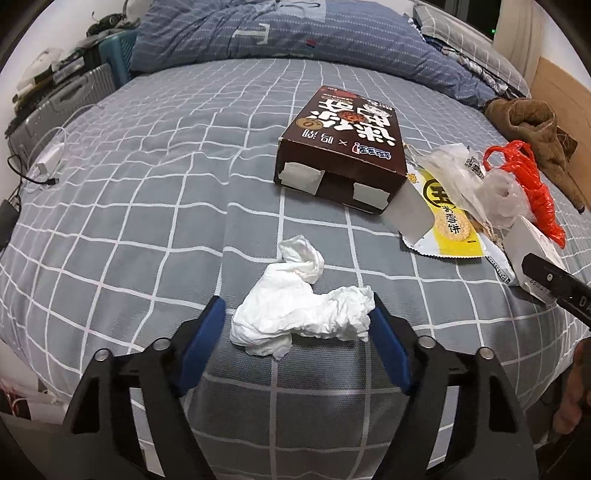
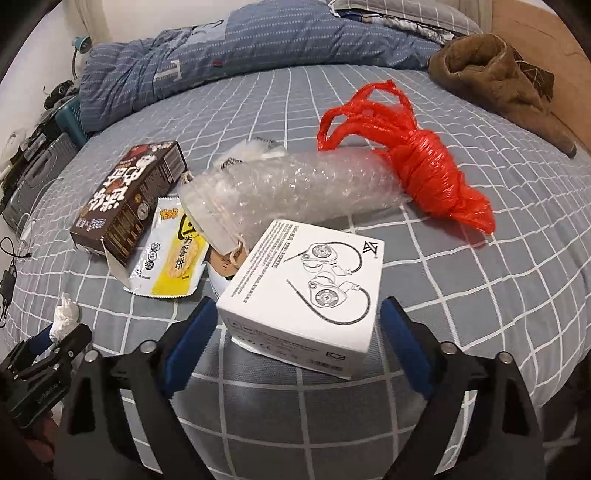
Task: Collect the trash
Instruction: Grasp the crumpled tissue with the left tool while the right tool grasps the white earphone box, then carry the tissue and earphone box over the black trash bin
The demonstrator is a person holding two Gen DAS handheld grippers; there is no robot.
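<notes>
Trash lies on a grey checked bed. A crumpled white tissue [image 1: 299, 310] lies between the open blue fingers of my left gripper [image 1: 297, 314]; its right end touches the right pad. A white earphone box [image 2: 306, 291] lies between the open fingers of my right gripper [image 2: 297, 314], not clamped. Beyond it are a roll of clear bubble wrap [image 2: 295, 192], a red plastic bag [image 2: 417, 170], a yellow snack wrapper [image 2: 173, 258] and a brown biscuit box [image 2: 125, 203]. The brown box [image 1: 343, 140] and the wrapper [image 1: 447, 218] also show in the left wrist view.
A folded blue quilt [image 1: 277, 33] lies along the far side of the bed. A brown garment [image 2: 495, 81] lies at the far right. A grey suitcase [image 1: 62, 99] and cables [image 1: 40, 166] are at the left edge.
</notes>
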